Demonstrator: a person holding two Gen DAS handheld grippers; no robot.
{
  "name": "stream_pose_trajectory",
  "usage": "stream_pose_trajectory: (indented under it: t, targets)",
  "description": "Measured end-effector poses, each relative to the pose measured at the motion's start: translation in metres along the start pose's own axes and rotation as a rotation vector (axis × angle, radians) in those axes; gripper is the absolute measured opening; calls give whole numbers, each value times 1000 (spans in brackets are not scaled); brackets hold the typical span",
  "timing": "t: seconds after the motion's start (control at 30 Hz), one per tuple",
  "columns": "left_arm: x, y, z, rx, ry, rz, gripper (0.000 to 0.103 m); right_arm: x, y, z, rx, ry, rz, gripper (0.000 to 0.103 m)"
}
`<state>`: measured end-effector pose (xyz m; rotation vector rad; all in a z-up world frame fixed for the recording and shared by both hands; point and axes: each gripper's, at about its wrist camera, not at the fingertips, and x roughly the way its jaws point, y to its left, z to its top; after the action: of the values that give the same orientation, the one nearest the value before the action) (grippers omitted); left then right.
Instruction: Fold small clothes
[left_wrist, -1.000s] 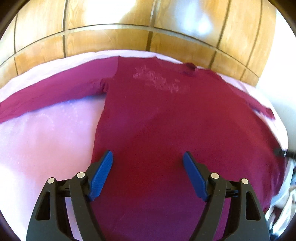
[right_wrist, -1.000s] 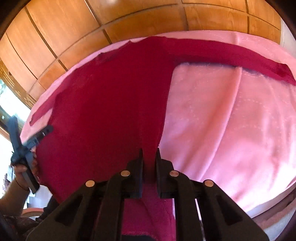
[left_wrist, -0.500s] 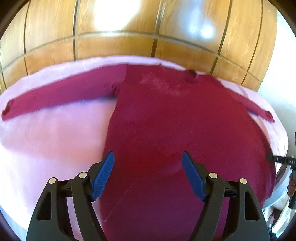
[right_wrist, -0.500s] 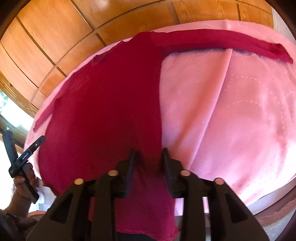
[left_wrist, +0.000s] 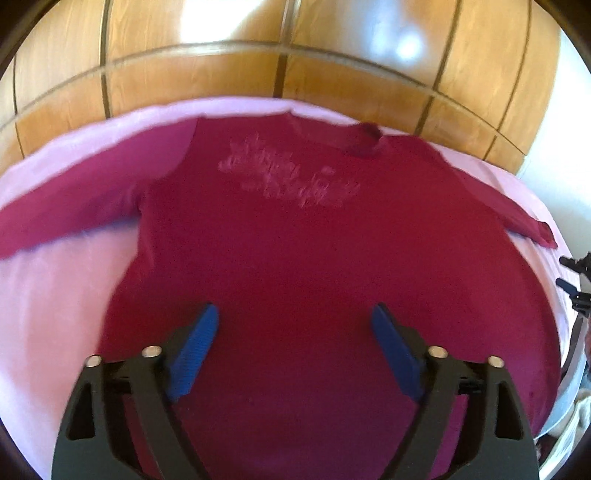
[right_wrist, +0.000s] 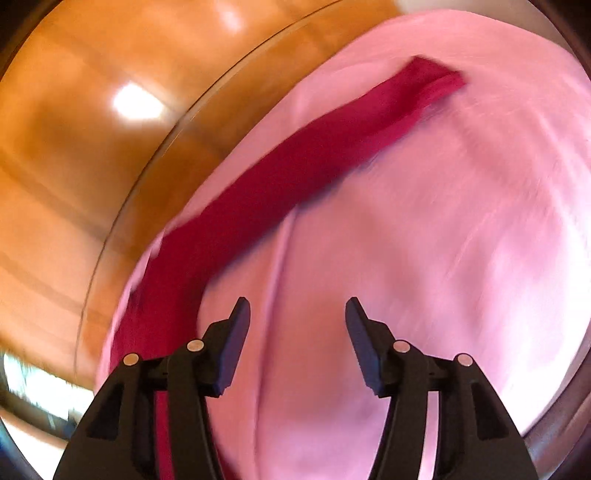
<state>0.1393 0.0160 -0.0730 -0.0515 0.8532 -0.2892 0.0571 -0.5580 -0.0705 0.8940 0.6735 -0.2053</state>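
Observation:
A dark red long-sleeved shirt (left_wrist: 314, 251) lies flat on a pink sheet (left_wrist: 55, 295), sleeves spread out, a faint print on the chest. My left gripper (left_wrist: 293, 321) is open and empty above the shirt's lower body. In the right wrist view one red sleeve (right_wrist: 295, 162) stretches diagonally across the pink sheet (right_wrist: 424, 240). My right gripper (right_wrist: 297, 314) is open and empty over the sheet, just right of the sleeve. This view is blurred.
A wooden panelled wall (left_wrist: 295, 55) stands behind the bed. The other gripper (left_wrist: 576, 280) shows at the far right edge of the left wrist view. The bed's edge runs along the lower right of the right wrist view (right_wrist: 554, 424).
My right gripper let go of the shirt's hem, opened wide and swung right toward the sleeve. My left gripper stayed open and moved a little closer over the shirt.

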Motion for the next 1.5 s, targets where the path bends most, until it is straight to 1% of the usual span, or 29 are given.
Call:
stream_pose_trajectory:
  t: [0.13,0.27,0.37,0.5,0.6,0.63,0.7,0.8,0.93,0.97,1.03,1.07,1.1,1.13,1.2,1.27,1.33,1.43,1.5]
  targets:
    - [3,-4,-4,38,-10,-5,99,16,-20,36,72,-58,-70,53]
    - [5,-2,-4,35,-8,-16,99,28,-34,72,122,-109,-124,50]
    - [6,-1,-5,32,-11,-18,99,37,-42,97,129,-125,-179,49]
    - [8,-3,-4,39,-12,-9,99,55,-38,118,122,-138,-248,38]
    - [8,-3,-5,39,-11,-8,99,59,-38,130,86,-125,-296,17]
    - [8,-2,-5,39,-11,-9,99,58,-34,131,79,-126,-290,7]
    - [8,-2,-5,39,-14,-9,99,49,-16,132,37,-142,-236,7]
    - [8,-2,-5,38,-19,-12,99,39,27,124,-71,-143,-141,7]
    - [7,-2,-6,31,-25,-18,99,40,94,99,-198,-108,-22,7]
    - [7,-2,-7,30,-26,-19,99,45,118,88,-241,-83,16,7]
    - [7,-2,-7,28,-28,-21,99,50,150,68,-295,-54,70,7]
    - [6,-2,-7,28,-29,-20,99,54,167,57,-321,-35,105,7]
    - [6,-2,-7,28,-29,-20,99,61,193,39,-369,-8,143,7]
    - [6,-2,-7,28,-30,-21,99,66,208,29,-398,5,159,7]
    - [6,-1,-8,26,-33,-24,99,84,245,-2,-454,62,213,7]
    - [6,-1,-8,24,-37,-26,99,102,276,-37,-518,114,244,7]
    - [5,-1,-8,23,-40,-28,99,118,298,-71,-563,168,261,7]
    - [4,0,-9,16,-45,-37,99,140,323,-117,-649,231,252,7]
    - [3,1,-9,16,-46,-40,99,158,338,-141,-690,275,244,7]
